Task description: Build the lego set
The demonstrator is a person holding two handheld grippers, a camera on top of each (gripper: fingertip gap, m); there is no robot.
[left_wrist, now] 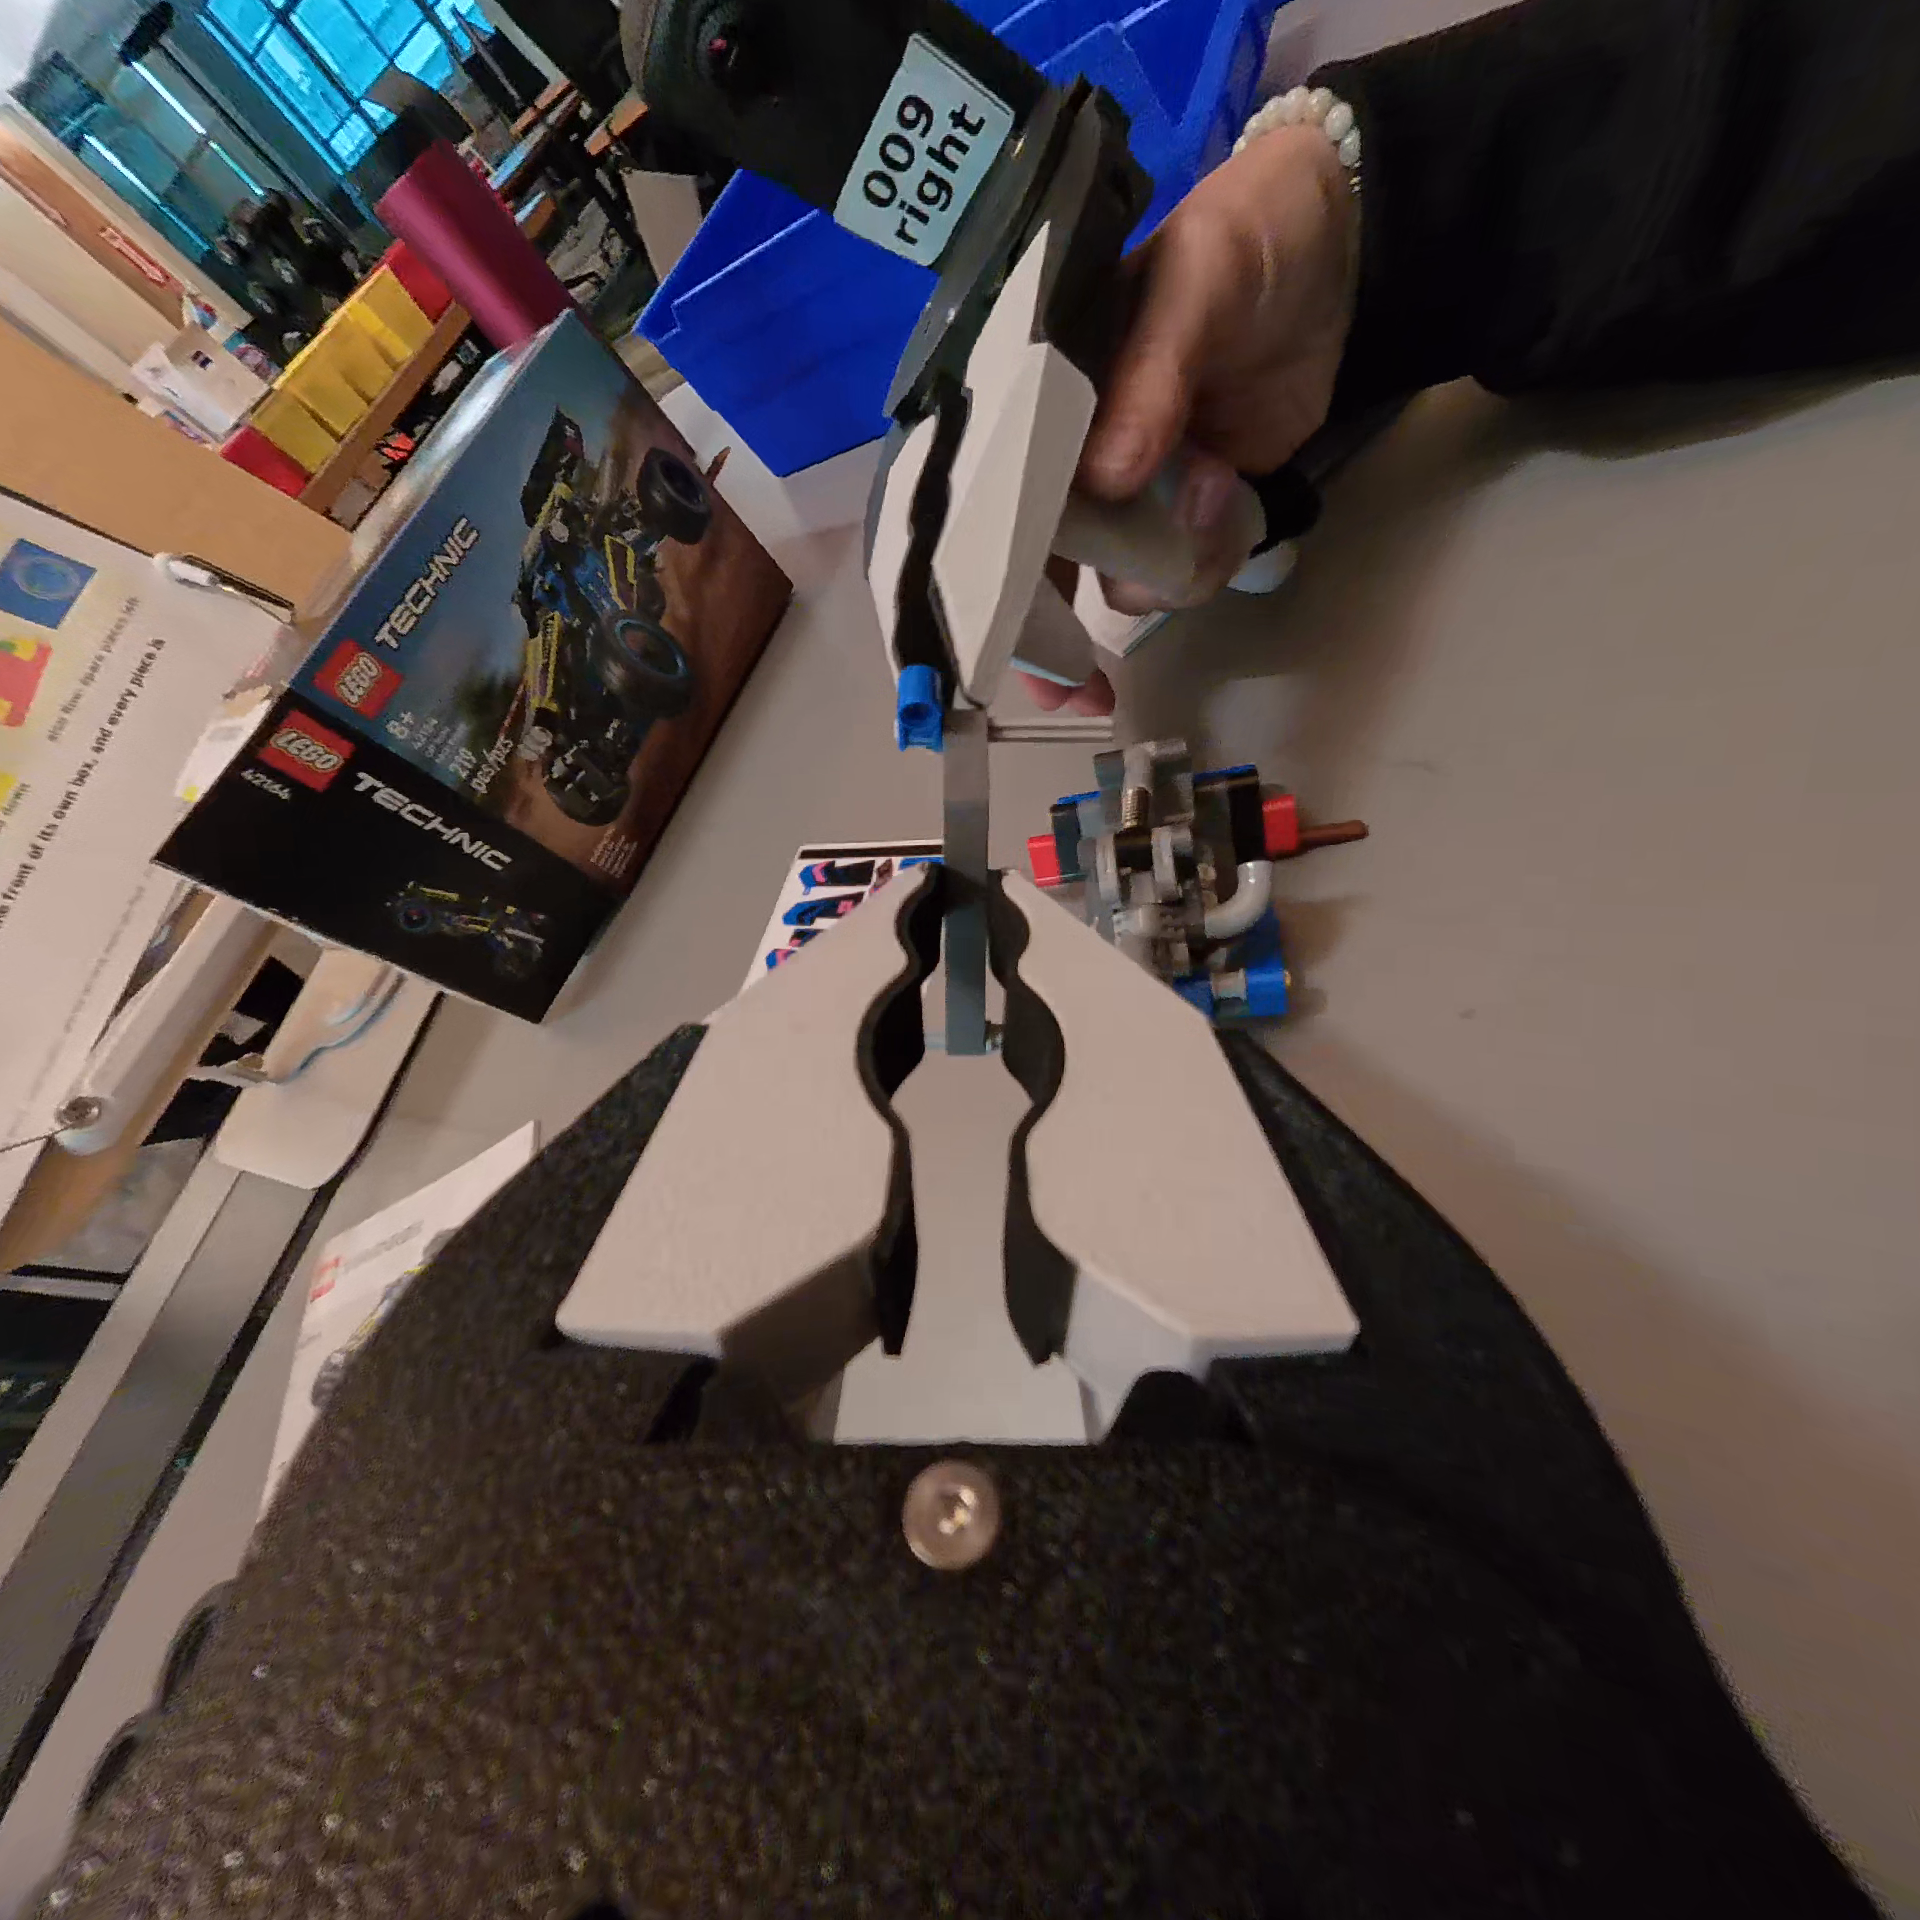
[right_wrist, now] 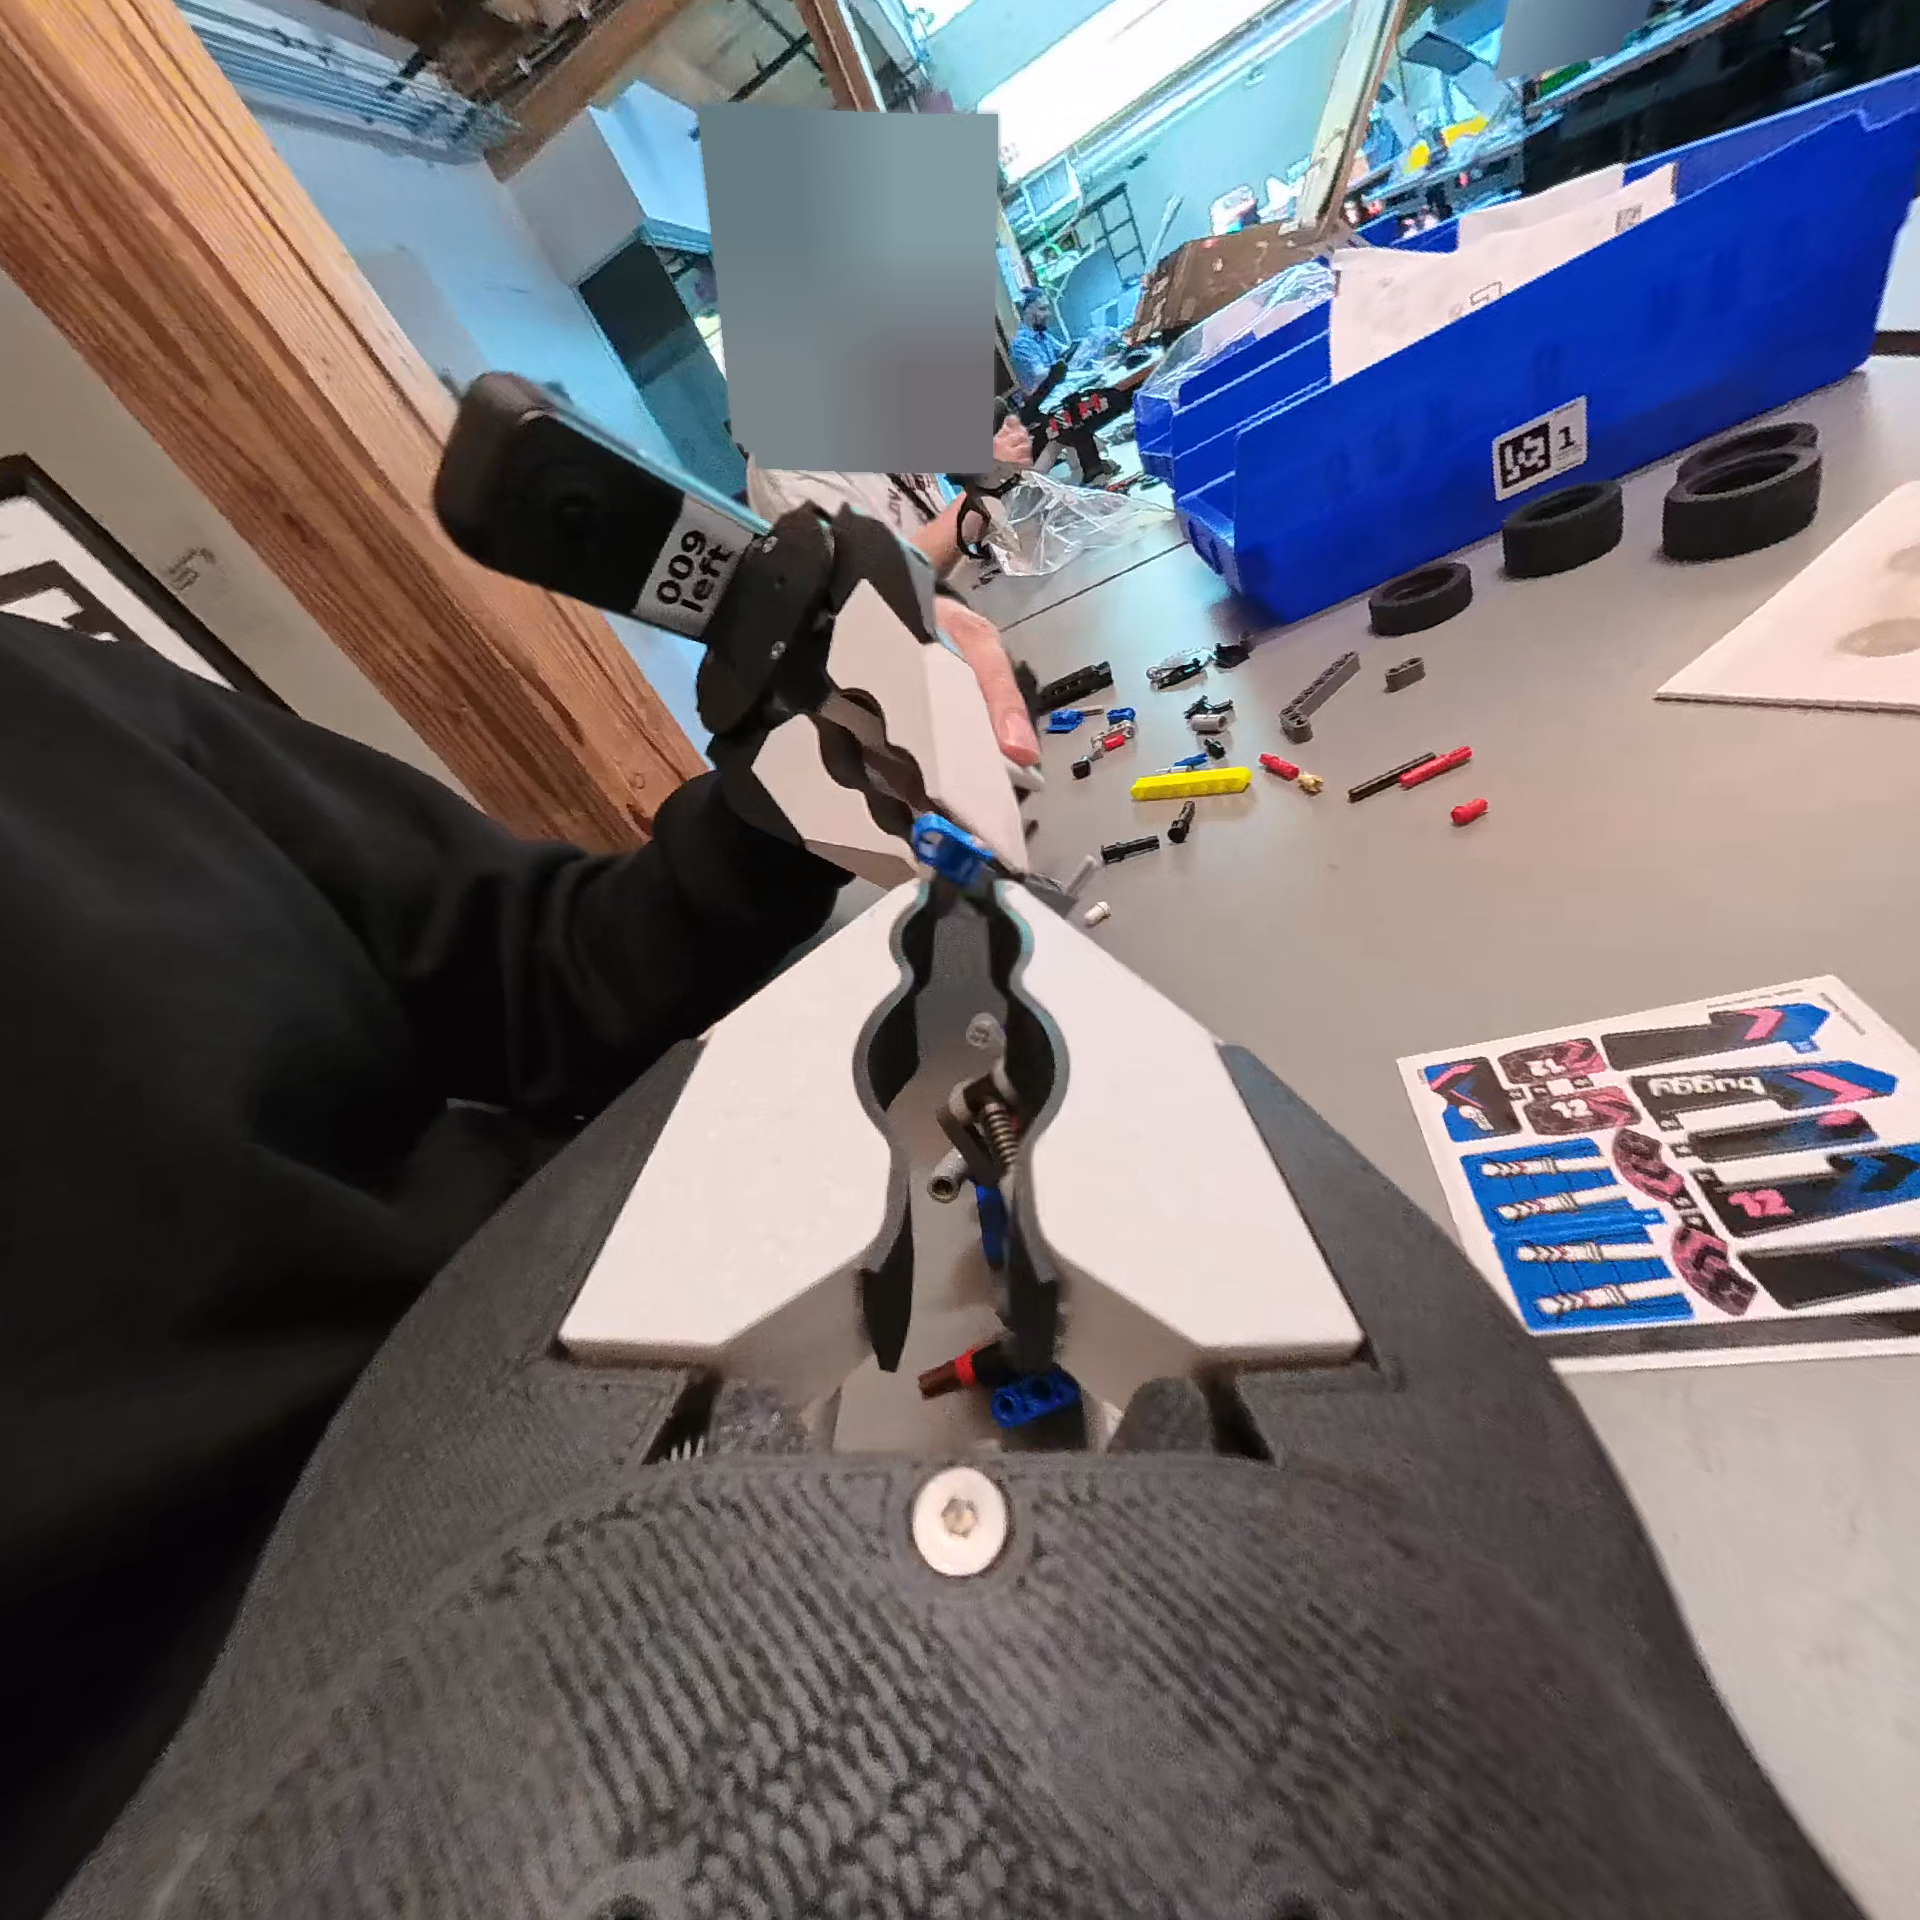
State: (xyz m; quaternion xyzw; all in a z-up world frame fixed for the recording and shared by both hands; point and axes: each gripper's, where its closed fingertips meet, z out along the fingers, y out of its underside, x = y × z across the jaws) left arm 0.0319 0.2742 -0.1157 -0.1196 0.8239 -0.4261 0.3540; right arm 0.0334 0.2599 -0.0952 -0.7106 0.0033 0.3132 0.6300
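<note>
Lego assembly (left_wrist: 1184, 883) lies on grey bench (left_wrist: 1558, 935); blue bins (right_wrist: 1455, 447) hold paper sheets. Left tongs (left_wrist: 961, 883) are clenched on grey beam (left_wrist: 966, 831), right tongs (right_wrist: 961, 883) on blue connector (right_wrist: 951, 847).

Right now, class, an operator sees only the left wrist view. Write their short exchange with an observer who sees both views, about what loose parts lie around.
Operator: My left gripper grips a grey beam; the right gripper pinches a blue connector. Any loose parts around?
Observer: Yes. Small pieces lie scattered on the table, among them a yellow beam.
Operator: Any wheels?
Observer: Black tyres lie on the table beside the blue bin.
</note>
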